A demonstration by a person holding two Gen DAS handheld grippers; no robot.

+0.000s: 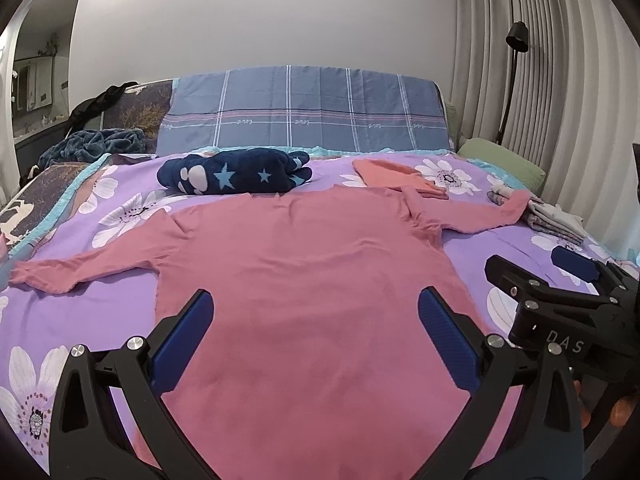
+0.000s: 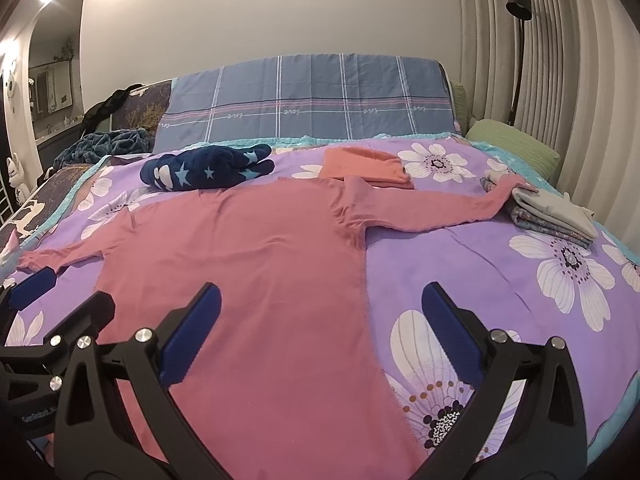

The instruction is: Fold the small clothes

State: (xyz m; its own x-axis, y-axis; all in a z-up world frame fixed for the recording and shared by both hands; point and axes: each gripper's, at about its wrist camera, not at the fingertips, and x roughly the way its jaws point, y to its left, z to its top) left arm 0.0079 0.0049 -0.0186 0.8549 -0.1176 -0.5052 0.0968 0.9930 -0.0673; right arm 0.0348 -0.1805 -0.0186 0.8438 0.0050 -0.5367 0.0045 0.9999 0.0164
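One pink long-sleeved top lies flat on the floral bedspread, both sleeves spread out sideways. Two grippers hover over its lower hem: the left gripper has its fingers wide apart above the cloth, and the right gripper is equally spread, straddling the top's right edge. Three folded items sit beyond: one navy star-print bundle, one orange garment, one grey stack under the right cuff.
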